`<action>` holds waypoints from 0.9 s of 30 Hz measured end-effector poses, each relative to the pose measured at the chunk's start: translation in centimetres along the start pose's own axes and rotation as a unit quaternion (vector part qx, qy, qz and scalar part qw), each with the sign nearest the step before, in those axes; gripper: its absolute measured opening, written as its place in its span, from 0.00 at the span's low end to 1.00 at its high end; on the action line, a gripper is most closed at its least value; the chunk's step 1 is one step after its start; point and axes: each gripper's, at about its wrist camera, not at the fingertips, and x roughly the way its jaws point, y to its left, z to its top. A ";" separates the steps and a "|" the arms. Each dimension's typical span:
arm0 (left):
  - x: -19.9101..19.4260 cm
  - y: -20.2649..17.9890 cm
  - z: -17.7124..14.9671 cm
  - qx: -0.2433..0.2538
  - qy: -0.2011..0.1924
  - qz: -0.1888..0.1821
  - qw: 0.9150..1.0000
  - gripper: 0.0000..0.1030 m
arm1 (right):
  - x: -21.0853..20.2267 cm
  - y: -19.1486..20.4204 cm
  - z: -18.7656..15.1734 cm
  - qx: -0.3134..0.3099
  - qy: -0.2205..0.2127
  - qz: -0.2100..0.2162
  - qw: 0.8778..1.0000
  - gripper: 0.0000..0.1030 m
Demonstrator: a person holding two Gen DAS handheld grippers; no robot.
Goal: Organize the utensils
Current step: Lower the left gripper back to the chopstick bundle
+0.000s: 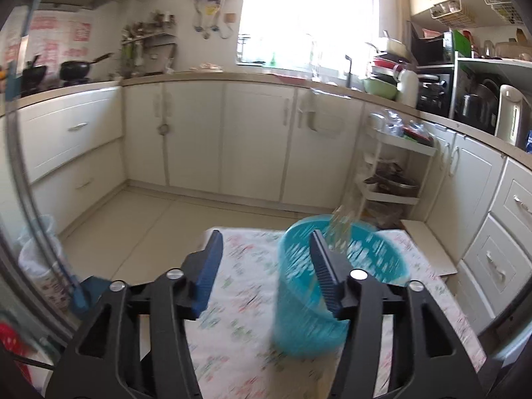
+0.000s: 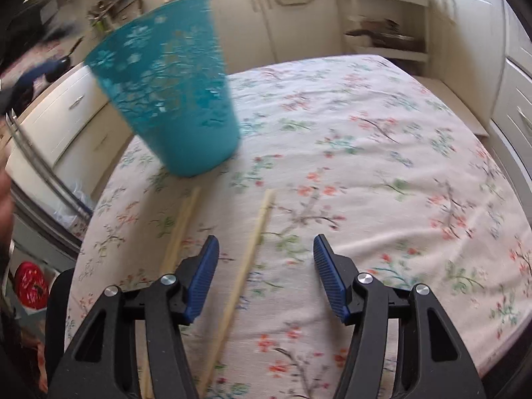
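The teal perforated cup [image 1: 332,282] stands on the desk [image 2: 365,153], which is covered by a floral cloth, and blurred pale sticks rise out of its mouth. The left tongs [image 1: 266,266] are open and empty, the right-hand pad overlapping the cup's rim in the left wrist view. Just in front of the cup lie two chopsticks [image 2: 252,249]. The right tongs [image 2: 266,274] hover spread apart over one of these, gripping nothing.
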 end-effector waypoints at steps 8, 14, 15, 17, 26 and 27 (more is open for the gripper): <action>0.9 2.3 -9.9 0.009 0.141 -0.004 0.990 0.54 | 0.0 3.1 -1.2 -0.091 -0.005 -0.038 0.995 0.41; 1.7 -0.8 -12.8 0.071 0.192 -0.049 0.978 0.54 | -0.2 3.1 -1.2 -0.114 0.004 -0.047 0.992 0.11; 1.7 -1.2 -13.0 0.078 0.196 -0.056 0.976 0.54 | -0.3 2.9 -1.1 -0.110 0.006 -0.051 0.993 0.11; 1.8 -1.9 -13.6 0.086 0.205 -0.065 0.973 0.54 | -0.6 2.0 -0.9 -0.095 0.011 -0.054 0.994 0.11; 3.6 -3.8 -14.7 0.092 0.244 -0.063 0.963 0.54 | -0.8 1.3 -1.0 -0.074 0.010 -0.039 0.996 0.12; 3.6 -3.8 -14.8 0.092 0.245 -0.063 0.963 0.54 | -0.8 1.2 -0.9 -0.074 0.010 -0.039 0.996 0.12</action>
